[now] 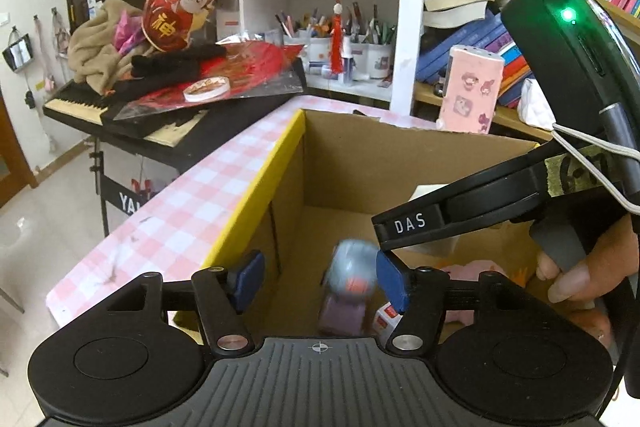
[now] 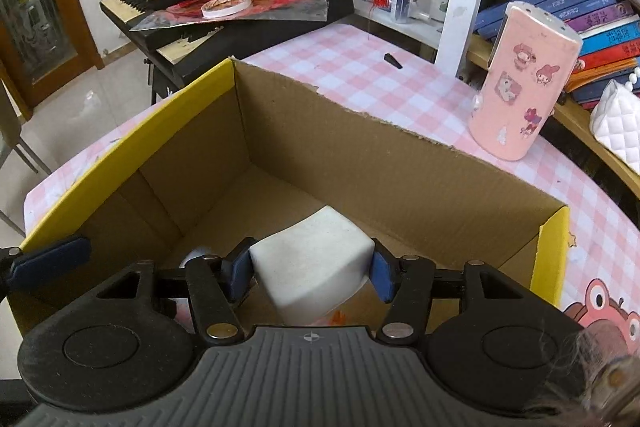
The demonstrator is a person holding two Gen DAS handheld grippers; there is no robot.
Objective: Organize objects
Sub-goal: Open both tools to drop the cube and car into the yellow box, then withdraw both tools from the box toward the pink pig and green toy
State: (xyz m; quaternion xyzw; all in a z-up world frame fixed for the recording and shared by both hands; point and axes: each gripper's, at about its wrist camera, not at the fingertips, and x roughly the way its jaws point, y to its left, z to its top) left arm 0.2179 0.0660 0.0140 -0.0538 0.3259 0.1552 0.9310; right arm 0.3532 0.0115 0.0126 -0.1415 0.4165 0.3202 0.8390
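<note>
Left gripper point(image 1: 320, 283) released, toy point(image 1: 348, 287) dropping into box point(image 2: 400, 147); right gripper point(image 2: 312, 275) grasping white block point(image 2: 312, 255) over it; pink canister point(image 2: 520, 87) remains on the tabletop point(image 2: 360, 67).

Black left claw point(image 1: 320, 281) with 2 blue pads, ribbed grey base, silver pivot screws, white crosshair mark, matching right claw point(image 2: 310, 273)

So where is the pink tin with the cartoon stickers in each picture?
Left wrist view: the tall pink sticker-covered tin stands upper right, behind the far wall of the brown cardboard box.
Right wrist view: the tin stands at right on the pink checked tablecloth, beyond the box's far wall.
Shared landmark: the box's yellow-edged left wall.
</note>
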